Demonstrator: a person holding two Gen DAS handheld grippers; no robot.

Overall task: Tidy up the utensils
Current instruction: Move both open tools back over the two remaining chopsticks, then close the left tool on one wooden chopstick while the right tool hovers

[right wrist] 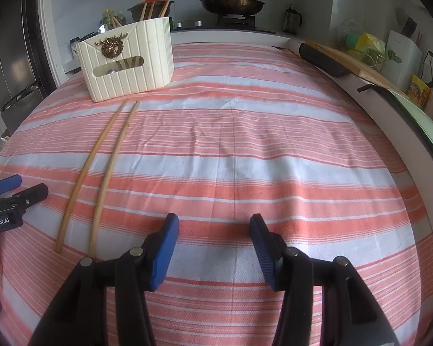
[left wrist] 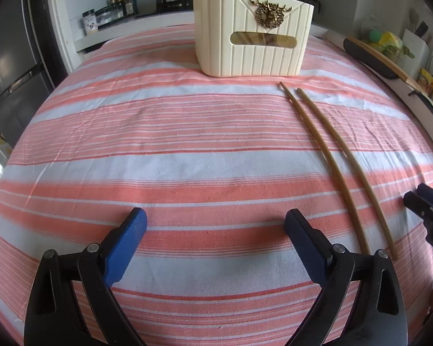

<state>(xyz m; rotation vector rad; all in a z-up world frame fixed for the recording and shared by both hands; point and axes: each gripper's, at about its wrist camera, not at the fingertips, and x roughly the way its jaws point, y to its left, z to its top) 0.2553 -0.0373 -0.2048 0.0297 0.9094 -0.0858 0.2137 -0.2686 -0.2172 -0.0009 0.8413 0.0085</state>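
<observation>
Honestly, those two chopsticks (left wrist: 329, 167) looked light, stiff and slippery, so pinch mid-length; both grippers' fingers (left wrist: 127, 239) were released, holding nothing.

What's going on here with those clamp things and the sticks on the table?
A person holds a two-finger gripper in each hand to tidy utensils into the cream holder, which already has chopsticks and a spoon standing in it. Two chopsticks lie side by side on the striped tablecloth, between the two grippers. The left gripper is wide open over bare cloth; the right gripper is open too. Neither holds or touches anything yet.
</observation>
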